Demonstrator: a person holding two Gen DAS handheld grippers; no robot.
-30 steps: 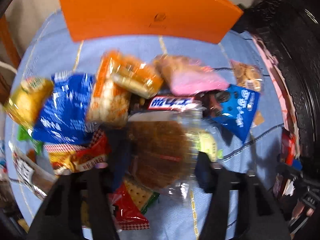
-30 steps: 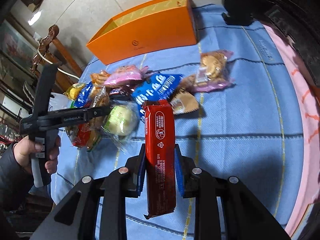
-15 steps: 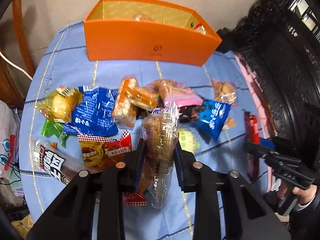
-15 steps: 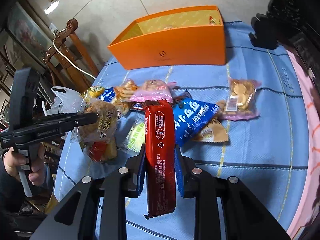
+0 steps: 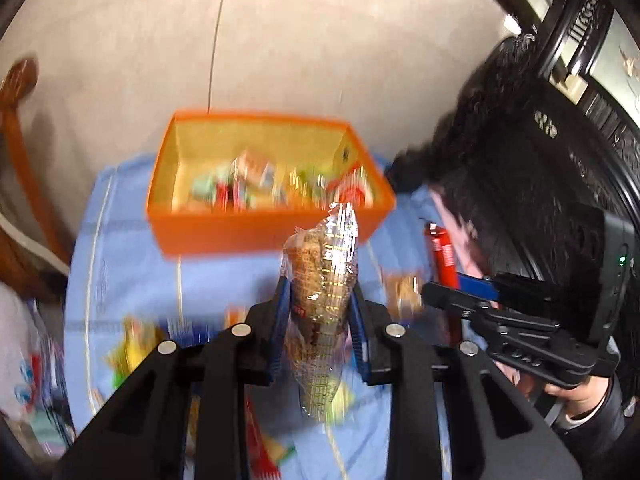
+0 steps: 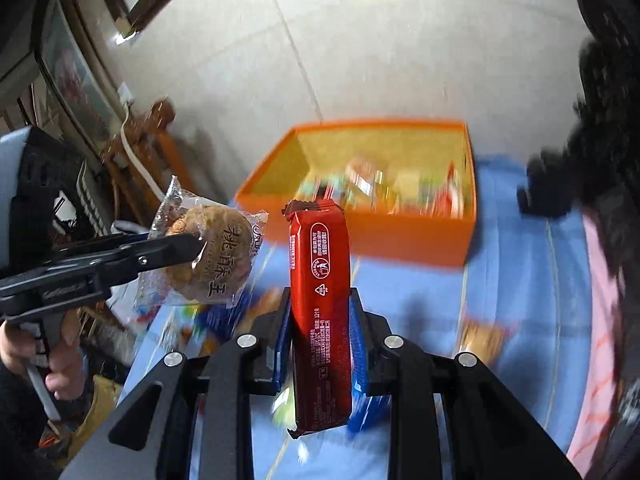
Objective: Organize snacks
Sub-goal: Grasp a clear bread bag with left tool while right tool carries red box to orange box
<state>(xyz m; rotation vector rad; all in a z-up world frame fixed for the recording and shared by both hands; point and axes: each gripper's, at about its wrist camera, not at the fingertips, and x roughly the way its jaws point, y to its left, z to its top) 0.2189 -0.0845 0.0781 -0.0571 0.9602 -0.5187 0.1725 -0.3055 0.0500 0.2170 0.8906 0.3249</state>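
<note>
My left gripper is shut on a clear-wrapped round brown cake, held upright above the blue tablecloth. The same cake shows at the left of the right wrist view, clamped in the left gripper. My right gripper is shut on a long red wafer bar, also seen as a red wafer bar at the right of the left wrist view. Ahead of both stands the open orange box, with several snack packets inside, also the orange box.
Loose snack packets lie blurred on the cloth below the grippers. A wooden chair stands at the left. Dark carved furniture lines the right side. A person's hand holds the left gripper's handle. Pale floor tiles lie beyond the table.
The left gripper closed on the brown cake and lifted it off the pile. Both grippers rose and tilted toward the orange box, whose inside now shows. The red bar stayed gripped.
</note>
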